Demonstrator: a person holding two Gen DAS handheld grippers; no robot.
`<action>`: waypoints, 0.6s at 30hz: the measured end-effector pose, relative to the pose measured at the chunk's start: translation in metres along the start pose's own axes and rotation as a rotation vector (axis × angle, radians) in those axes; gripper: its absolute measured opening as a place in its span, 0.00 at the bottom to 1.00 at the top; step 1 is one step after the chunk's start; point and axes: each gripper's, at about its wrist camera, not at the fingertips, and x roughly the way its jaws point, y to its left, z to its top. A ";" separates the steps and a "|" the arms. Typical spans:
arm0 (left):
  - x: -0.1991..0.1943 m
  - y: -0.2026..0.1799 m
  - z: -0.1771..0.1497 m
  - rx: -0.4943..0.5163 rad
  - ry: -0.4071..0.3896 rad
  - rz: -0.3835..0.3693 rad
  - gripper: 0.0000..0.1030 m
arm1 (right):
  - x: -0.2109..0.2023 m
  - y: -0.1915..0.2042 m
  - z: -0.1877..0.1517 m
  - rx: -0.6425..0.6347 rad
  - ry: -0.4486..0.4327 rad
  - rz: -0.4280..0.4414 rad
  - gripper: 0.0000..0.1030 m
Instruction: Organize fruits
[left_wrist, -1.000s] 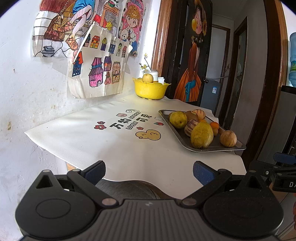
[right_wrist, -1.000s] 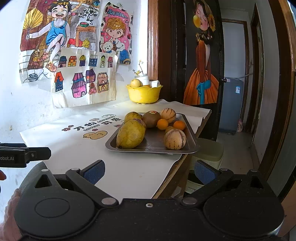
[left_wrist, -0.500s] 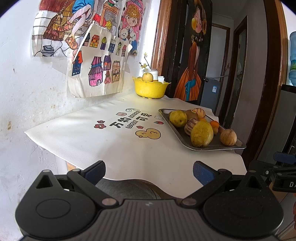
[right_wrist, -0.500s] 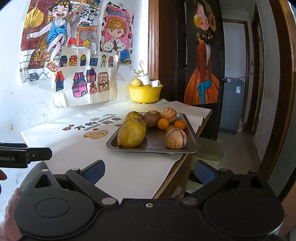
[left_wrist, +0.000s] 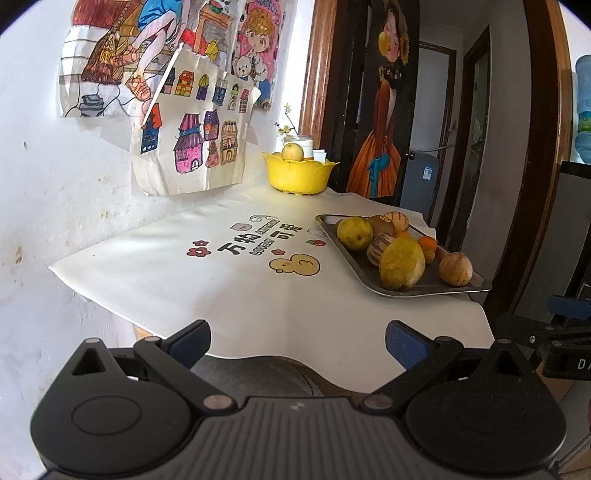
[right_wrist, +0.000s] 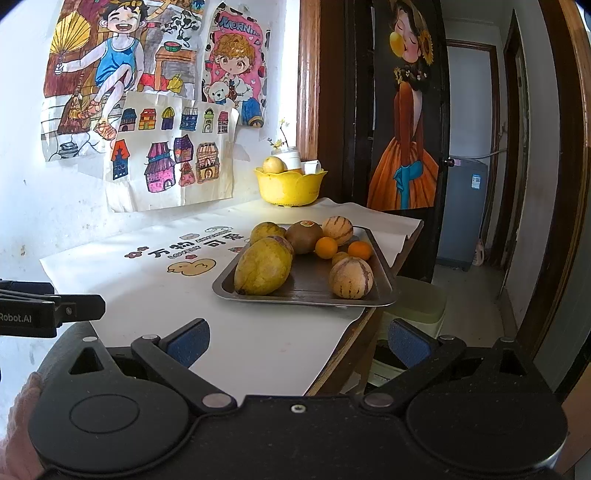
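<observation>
A table (right_wrist: 343, 354) stands against the wall, and its brown wooden edge shows at the lower middle of the right view. A white cloth (left_wrist: 207, 280) with a yellow duck picture and some writing covers the top. A grey metal tray (right_wrist: 306, 295) of fruit sits on the cloth at the right side. A yellow bowl (left_wrist: 297, 177) sits on the cloth at the far end, near the middle of the frame.

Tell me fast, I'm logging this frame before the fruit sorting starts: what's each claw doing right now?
Left claw: open, holding nothing, short of the tray.
Right claw: open, holding nothing, also short of the tray.
</observation>
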 end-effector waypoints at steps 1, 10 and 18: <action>0.000 -0.001 0.000 0.004 -0.003 0.001 1.00 | 0.000 0.000 0.000 -0.002 0.000 0.001 0.99; -0.002 -0.003 0.001 0.016 -0.007 -0.005 1.00 | -0.001 0.000 0.001 -0.007 -0.001 0.004 0.99; -0.001 -0.003 0.000 0.021 0.002 -0.006 1.00 | -0.001 -0.002 0.001 -0.014 0.000 0.010 0.99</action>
